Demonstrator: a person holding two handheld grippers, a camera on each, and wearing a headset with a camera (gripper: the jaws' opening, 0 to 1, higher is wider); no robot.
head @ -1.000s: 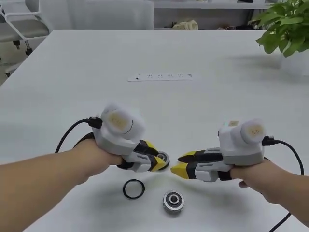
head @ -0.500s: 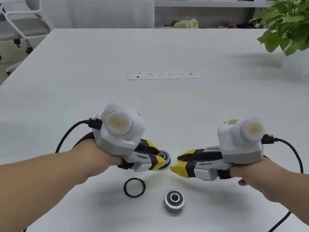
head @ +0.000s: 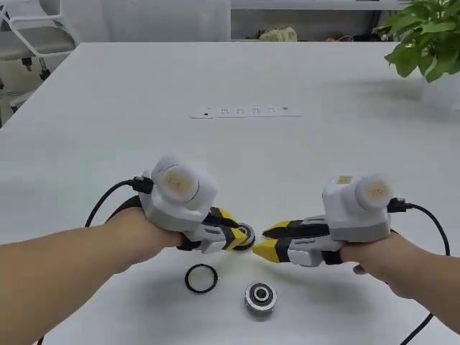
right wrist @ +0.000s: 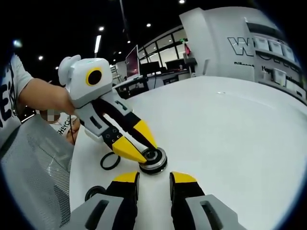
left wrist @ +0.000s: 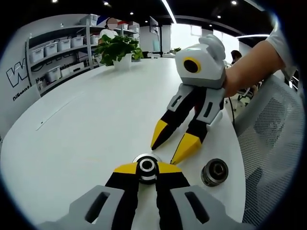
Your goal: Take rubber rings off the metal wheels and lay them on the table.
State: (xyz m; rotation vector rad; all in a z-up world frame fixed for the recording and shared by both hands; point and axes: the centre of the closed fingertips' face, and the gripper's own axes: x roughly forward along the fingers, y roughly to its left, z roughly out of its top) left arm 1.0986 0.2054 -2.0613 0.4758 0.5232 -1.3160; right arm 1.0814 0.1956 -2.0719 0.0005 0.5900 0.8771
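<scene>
Workbench, mid-task: your left gripper is clamped across a metal wheel, held low over the white table just ahead of you. Your right gripper faces it almost tip to tip, jaws parted narrowly and holding nothing. The dark band round the clamped wheel looks to be its rubber, not yet off. One loose ring lies flat on the table near your left hand. A second wheel sits just beside it, apparently already stripped.

The step in hand appears to be peeling that band. Keep the left grip firm so the wheel can't spin or slip. Bring one right tip to the band's edge on the side the left jaws leave free, and pinch only rubber. Roll it off along the axle rather than dragging it sideways, then lay it flat, apart from the first ring.

The wheel is a squat disc with no real long axis. Its axle seems to stand roughly upright, hub face up toward you and leaning slightly toward the right gripper
</scene>
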